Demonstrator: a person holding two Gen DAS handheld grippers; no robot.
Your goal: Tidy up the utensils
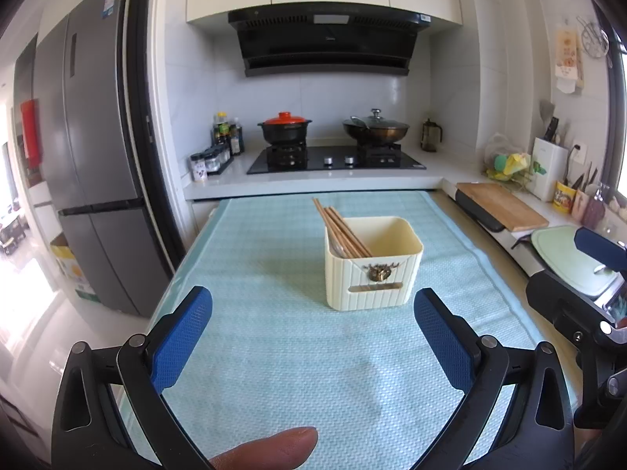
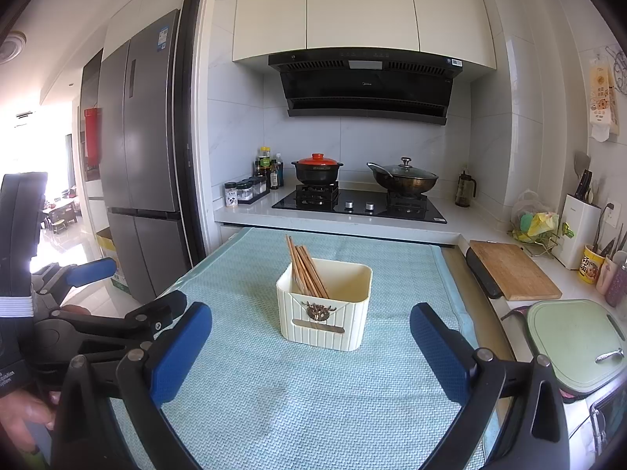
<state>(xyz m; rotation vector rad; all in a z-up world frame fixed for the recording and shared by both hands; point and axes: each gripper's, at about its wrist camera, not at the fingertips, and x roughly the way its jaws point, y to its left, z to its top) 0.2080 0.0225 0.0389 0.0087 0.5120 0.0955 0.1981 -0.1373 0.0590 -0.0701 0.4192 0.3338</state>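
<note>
The light blue mat (image 1: 274, 352) before me lies bare except for the cream holder (image 1: 373, 264) at its middle, far of both my tools. Wooden chopsticks (image 1: 341, 227) lean in its left side; something metallic, perhaps a spoon, lies beneath. My left gripper (image 1: 313, 337) and right gripper (image 2: 311, 352) hang released, empty. I'd check nothing is left out and keep clear of the holder.

Bright daylight blows out the left side — heavy fisheye bending, dark vignette corners, otherwise sharp, shadows soft.
</note>
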